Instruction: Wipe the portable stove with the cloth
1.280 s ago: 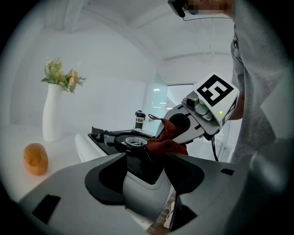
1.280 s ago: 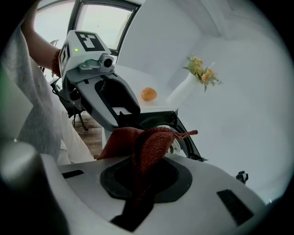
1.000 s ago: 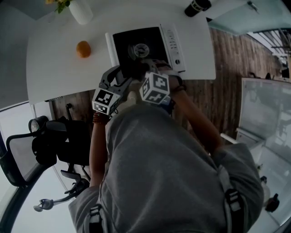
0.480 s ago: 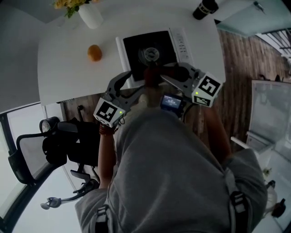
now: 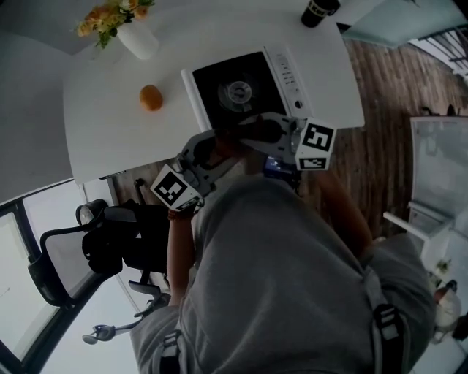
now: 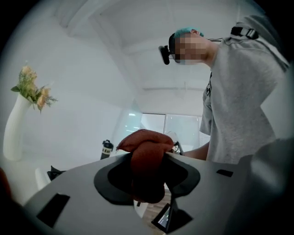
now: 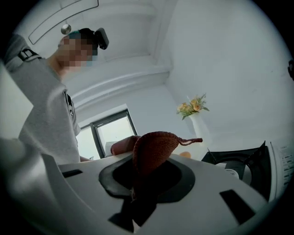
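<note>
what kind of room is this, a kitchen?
Probably not a fitted kitchen; more likely an office or lab room. The portable stove sits on a plain white table, a black office chair stands beside it, and the floor is wood planks.

White table (image 5: 102, 124) with portable stove (image 5: 241, 91), orange fruit (image 5: 151, 97), flower vase (image 5: 135, 40), dark bottle (image 5: 318, 11).

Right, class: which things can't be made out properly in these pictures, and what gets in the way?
- Cloth, head view: mostly covered by the left tool, whose jaws are closing on it, and the right tool; its full size is unknown.
- Bottle, head view: cut off by the top edge.
- Portable stove, right gripper view: cut off by the right edge. In the head view its panel markings are too small to read.
</note>
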A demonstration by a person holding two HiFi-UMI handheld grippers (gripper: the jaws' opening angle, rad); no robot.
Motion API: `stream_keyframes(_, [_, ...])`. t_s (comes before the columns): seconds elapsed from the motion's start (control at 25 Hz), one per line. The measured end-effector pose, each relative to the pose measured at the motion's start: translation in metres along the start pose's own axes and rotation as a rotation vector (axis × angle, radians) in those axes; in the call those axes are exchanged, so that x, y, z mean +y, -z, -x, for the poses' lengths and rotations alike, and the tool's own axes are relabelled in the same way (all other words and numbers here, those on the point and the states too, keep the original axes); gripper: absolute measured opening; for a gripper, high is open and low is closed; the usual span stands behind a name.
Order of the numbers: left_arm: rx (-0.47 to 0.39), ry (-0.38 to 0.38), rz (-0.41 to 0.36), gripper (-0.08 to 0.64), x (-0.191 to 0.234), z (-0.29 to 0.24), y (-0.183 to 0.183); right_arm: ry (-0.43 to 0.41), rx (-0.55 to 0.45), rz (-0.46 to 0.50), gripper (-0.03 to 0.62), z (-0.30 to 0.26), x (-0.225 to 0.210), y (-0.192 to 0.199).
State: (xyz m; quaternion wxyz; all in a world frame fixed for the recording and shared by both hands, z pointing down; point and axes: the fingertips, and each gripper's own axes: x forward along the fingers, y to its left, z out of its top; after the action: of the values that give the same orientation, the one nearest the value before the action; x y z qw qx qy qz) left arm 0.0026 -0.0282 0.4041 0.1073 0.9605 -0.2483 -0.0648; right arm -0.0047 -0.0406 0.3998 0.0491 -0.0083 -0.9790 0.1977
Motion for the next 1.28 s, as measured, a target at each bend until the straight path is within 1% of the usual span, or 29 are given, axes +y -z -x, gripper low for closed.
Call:
stream_keyframes(0.04, [-0.005,0.004,-0.002,0.167,0.001,0.003,-0.001,-0.006,-0.002,-0.006,0.096,0.003,-0.002,0.001])
stream_keyframes(0.08, [-0.014,-0.007,-0.008,0.142,0.005,0.006,-0.002,-0.002,0.0,-0.009,0.137,0.006,-0.005,0.001])
stream_keyframes(0.12, [-0.026,-0.037,-0.019,0.133,0.012,0.009,-0.004,0.012,0.005,-0.009,0.155,0.009,-0.009,0.003])
stream_keyframes(0.16, [-0.041,-0.087,-0.032,0.13,0.024,0.014,-0.006,0.036,0.009,-0.004,0.155,0.013,-0.014,0.004])
stream_keyframes(0.2, [-0.052,-0.157,-0.035,0.13,0.039,0.021,-0.008,0.072,0.012,0.002,0.155,0.019,-0.022,0.005])
stream_keyframes(0.24, [-0.049,-0.243,-0.032,0.13,0.057,0.028,-0.009,0.119,0.016,0.009,0.155,0.026,-0.031,0.007])
stream_keyframes(0.28, [-0.026,-0.336,-0.035,0.13,0.078,0.036,-0.007,0.178,0.028,0.022,0.155,0.035,-0.042,0.01])
stream_keyframes(0.32, [0.021,-0.421,-0.05,0.13,0.098,0.043,-0.001,0.246,0.052,0.044,0.155,0.044,-0.054,0.014])
stream_keyframes(0.36, [0.087,-0.487,-0.077,0.13,0.118,0.048,0.006,0.319,0.088,0.077,0.155,0.053,-0.067,0.019])
stream_keyframes(0.4, [0.16,-0.533,-0.104,0.13,0.135,0.05,0.015,0.393,0.133,0.116,0.155,0.062,-0.078,0.026])
stream_keyframes(0.48, [0.284,-0.584,-0.127,0.13,0.162,0.054,0.034,0.507,0.238,0.187,0.156,0.076,-0.091,0.043])
stream_keyframes(0.56, [0.341,-0.604,-0.108,0.13,0.183,0.052,0.045,0.562,0.334,0.242,0.173,0.087,-0.096,0.06])
stream_keyframes(0.64, [0.364,-0.613,-0.092,0.13,0.2,0.042,0.049,0.588,0.413,0.287,0.203,0.096,-0.101,0.073])
stream_keyframes(0.72, [0.381,-0.621,-0.098,0.13,0.213,0.034,0.053,0.614,0.482,0.329,0.213,0.102,-0.104,0.084])
stream_keyframes(0.8, [0.389,-0.646,-0.096,0.133,0.222,0.031,0.056,0.637,0.527,0.364,0.235,0.104,-0.108,0.095])
stream_keyframes(0.92, [0.398,-0.666,-0.074,0.126,0.225,0.031,0.062,0.653,0.541,0.38,0.238,0.104,-0.112,0.105])
stream_keyframes(1.12, [0.432,-0.614,-0.032,0.109,0.218,0.03,0.067,0.656,0.504,0.29,0.242,0.106,-0.117,0.112])
stream_keyframes(1.28, [0.448,-0.591,-0.019,0.103,0.206,0.031,0.071,0.643,0.525,0.268,0.242,0.105,-0.118,0.113])
